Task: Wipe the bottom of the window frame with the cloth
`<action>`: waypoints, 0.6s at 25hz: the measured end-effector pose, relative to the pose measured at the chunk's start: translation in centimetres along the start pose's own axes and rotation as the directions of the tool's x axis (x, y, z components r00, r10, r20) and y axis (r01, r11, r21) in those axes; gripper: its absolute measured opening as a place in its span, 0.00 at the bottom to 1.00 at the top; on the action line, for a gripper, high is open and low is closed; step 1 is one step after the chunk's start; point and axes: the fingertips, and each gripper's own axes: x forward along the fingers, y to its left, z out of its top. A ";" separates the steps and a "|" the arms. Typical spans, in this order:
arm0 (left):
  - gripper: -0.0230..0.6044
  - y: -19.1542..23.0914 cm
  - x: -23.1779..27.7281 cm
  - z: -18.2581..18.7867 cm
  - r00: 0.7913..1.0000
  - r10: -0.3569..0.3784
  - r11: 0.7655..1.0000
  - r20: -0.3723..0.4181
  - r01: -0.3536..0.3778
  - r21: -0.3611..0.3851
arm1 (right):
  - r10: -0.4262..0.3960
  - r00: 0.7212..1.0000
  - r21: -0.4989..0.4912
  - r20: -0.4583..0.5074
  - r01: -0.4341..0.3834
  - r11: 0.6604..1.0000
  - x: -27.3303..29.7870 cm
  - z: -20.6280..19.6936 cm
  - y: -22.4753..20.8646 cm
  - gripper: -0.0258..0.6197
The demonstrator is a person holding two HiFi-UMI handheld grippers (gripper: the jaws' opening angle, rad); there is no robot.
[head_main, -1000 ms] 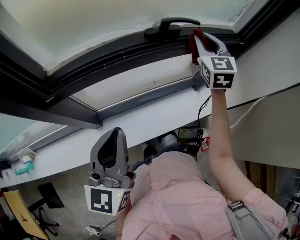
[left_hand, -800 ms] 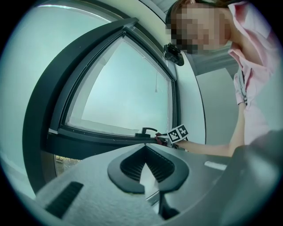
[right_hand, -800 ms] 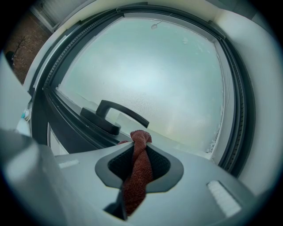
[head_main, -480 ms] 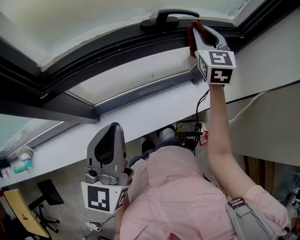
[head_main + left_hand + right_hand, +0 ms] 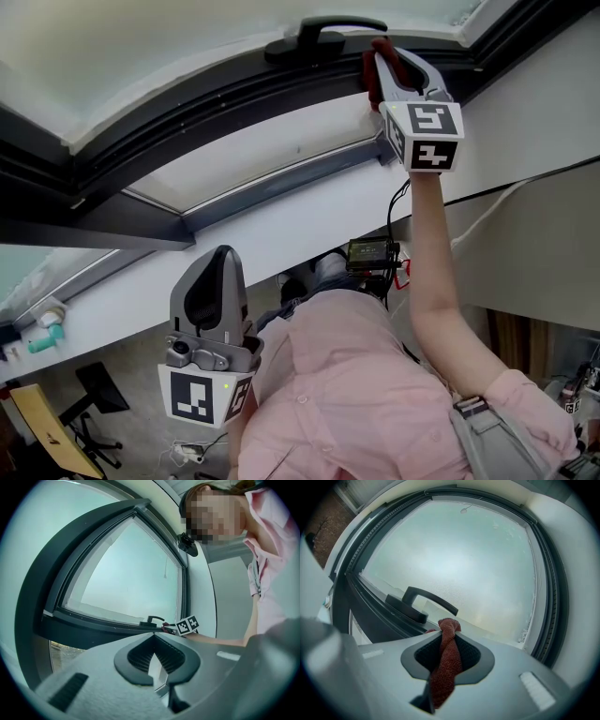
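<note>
The frame (image 5: pixel 187 127) runs just ahead of your right fingers and far off to their left. Your right gripper (image 5: pixel 386 67) is clamped on the cloth. Your left gripper (image 5: pixel 220 267) hangs well back from the frame, its fingers pressed together on nothing. The handle (image 5: pixel 319 36) sits just beyond the right fingertips, slightly left. The cloth (image 5: pixel 446 660) is pinched between those fingers as a twisted strand, with a small knob poking past the tips toward the rail. Whether it touches the rail is unclear.

To wipe well, press that knob onto the rail so cloth, not finger, meets it. Squeeze firmly, draw it along in one even pass, and steer under the handle rather than into it.

Only the right gripper view shows how little cloth stands proud of the fingertips. The head view hides that but shows the long rail left of them. Only the left gripper view shows that gripper's tips meeting.
</note>
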 end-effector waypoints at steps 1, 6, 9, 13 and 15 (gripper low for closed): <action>0.04 -0.1 0.2 0.0 1.000 -0.001 1.000 -0.001 0.001 0.001 | 0.002 1.000 -0.001 0.001 -0.002 1.000 0.0 0.0 0.0 0.14; 0.04 -0.7 1.2 -0.4 1.000 -0.002 1.000 -0.006 0.002 0.003 | 0.008 1.000 0.001 0.010 -0.008 1.000 0.0 0.0 0.0 0.14; 0.04 -1.2 2.0 -0.8 1.000 0.000 1.000 -0.011 0.000 -0.007 | 0.005 1.000 0.004 0.020 -0.005 1.000 0.0 0.0 0.1 0.14; 0.04 -1.8 3.2 -1.4 1.000 -0.010 1.000 -0.025 0.010 -0.019 | -0.003 0.999 0.004 0.033 0.003 1.000 -0.1 0.1 0.0 0.14; 0.04 -2.0 3.8 -1.9 0.999 -0.013 1.000 -0.038 0.013 -0.019 | -0.007 0.999 -0.006 0.036 0.007 1.000 -0.2 0.1 -0.1 0.14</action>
